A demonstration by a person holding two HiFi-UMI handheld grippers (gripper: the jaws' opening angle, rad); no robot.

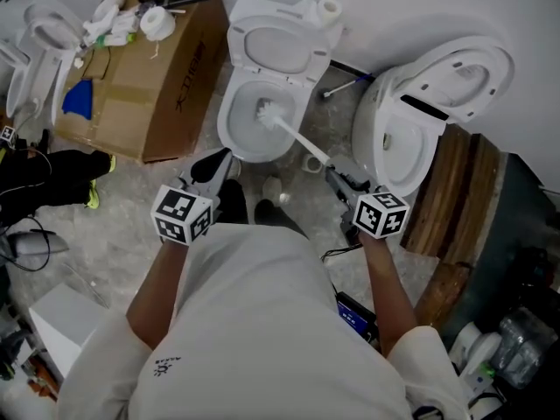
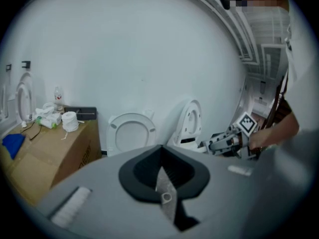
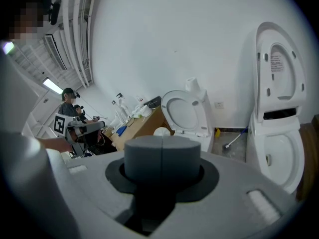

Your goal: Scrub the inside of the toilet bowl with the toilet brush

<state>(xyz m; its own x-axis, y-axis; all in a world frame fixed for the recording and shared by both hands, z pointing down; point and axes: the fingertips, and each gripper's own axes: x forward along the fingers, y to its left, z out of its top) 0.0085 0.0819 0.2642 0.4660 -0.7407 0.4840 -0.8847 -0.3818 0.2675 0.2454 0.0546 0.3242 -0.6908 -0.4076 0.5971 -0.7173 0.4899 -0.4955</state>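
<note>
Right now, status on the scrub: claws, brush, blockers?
Right claw shut on toilet brush handle. Left claw shut, empty, by the bowl's front rim. Bristle end down inside the bowl. Seat up; nothing blocking.

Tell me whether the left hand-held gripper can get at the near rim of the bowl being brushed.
Probably yes. The left hand-held gripper hangs empty just short of the toilet bowl, with nothing between them; the toilet brush comes in from the right hand-held gripper.
</note>
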